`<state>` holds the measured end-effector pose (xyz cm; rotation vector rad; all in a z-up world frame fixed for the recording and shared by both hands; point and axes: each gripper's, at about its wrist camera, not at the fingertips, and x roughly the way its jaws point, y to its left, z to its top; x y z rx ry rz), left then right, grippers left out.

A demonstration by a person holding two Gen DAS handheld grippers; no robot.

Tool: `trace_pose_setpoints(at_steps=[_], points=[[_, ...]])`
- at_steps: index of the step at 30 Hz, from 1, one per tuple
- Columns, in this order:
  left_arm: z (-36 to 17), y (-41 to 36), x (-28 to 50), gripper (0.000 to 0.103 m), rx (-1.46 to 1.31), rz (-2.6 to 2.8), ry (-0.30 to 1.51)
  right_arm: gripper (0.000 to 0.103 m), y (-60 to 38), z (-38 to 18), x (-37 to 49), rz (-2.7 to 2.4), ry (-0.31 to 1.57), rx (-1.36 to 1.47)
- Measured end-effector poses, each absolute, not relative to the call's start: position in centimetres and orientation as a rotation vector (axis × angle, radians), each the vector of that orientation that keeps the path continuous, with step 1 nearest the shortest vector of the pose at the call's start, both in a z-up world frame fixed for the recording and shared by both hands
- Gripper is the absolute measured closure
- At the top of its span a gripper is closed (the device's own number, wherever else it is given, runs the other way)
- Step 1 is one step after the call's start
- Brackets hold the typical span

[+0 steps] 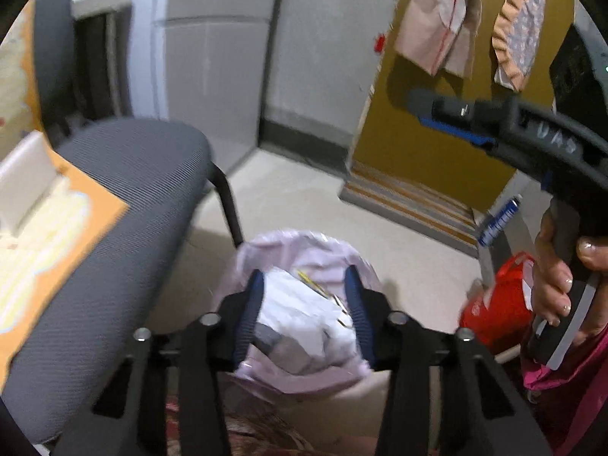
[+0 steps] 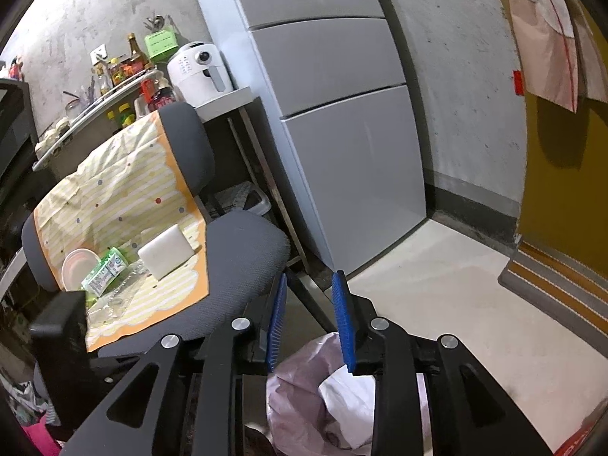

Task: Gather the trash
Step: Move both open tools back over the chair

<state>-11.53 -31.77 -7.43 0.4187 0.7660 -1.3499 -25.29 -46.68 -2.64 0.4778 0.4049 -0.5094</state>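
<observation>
Both grippers (image 1: 304,313) (image 2: 309,326) above trash bag (image 1: 300,250), agape.

Left gripper (image 1: 306,304) and right gripper (image 2: 309,319) jaws apparently parted.

Black linkage grippers, silver screws, ribbed blue pads (image 2: 344,323) (handwritten marking on one), magenta sleeve (image 1: 562,372).
</observation>
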Motion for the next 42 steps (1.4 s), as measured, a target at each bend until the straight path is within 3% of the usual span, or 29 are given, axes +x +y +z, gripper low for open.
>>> trace_pose_setpoints(at_steps=[3, 6, 11, 13, 15, 22, 27, 31, 38, 42], points=[[-6.1, -30.1, -11.0, 0.086, 0.384, -1.281, 0.710, 0.075, -45.8, -2.0, -24.5, -0.487, 0.403, 0.455], [-5.3, -28.3, -10.2, 0.096, 0.351, -1.204, 0.674, 0.075, -44.7, -1.7, -23.4, -0.457, 0.406, 0.439], [-4.1, -25.4, -8.3, 0.096, 0.295, -1.081, 0.661, 0.074, -42.9, -1.3, -20.9, -0.383, 0.419, 0.430], [-3.7, -23.6, -7.1, 0.094, 0.267, -1.037, 0.667, 0.070, -41.9, -1.0, -19.7, -0.349, 0.422, 0.416], [-3.3, -22.0, -6.0, 0.080, 0.252, -0.983, 0.660, 0.068, -40.8, -0.7, -18.2, -0.308, 0.430, 0.396], [-1.9, -16.0, -1.9, 0.063, 0.204, -0.764, 0.631, 0.060, -37.1, -0.1, -12.4, -0.157, 0.463, 0.339], [-1.2, -11.2, 1.1, 0.045, 0.174, -0.577, 0.598, 0.054, -33.7, -0.8, -8.1, -0.047, 0.511, 0.297], [-1.4, -8.2, 3.5, 0.045, 0.134, -0.483, 0.623, 0.049, -31.4, -1.4, -5.3, -0.005, 0.527, 0.259], [-2.2, -5.9, 5.7, 0.039, 0.109, -0.427, 0.645, 0.032, -31.5, -2.0, 0.5, -0.090, 0.546, 0.203], [-2.6, -5.7, 6.8, 0.039, 0.092, -0.419, 0.656, 0.031, -31.7, -2.9, 5.5, -0.169, 0.601, 0.193]])
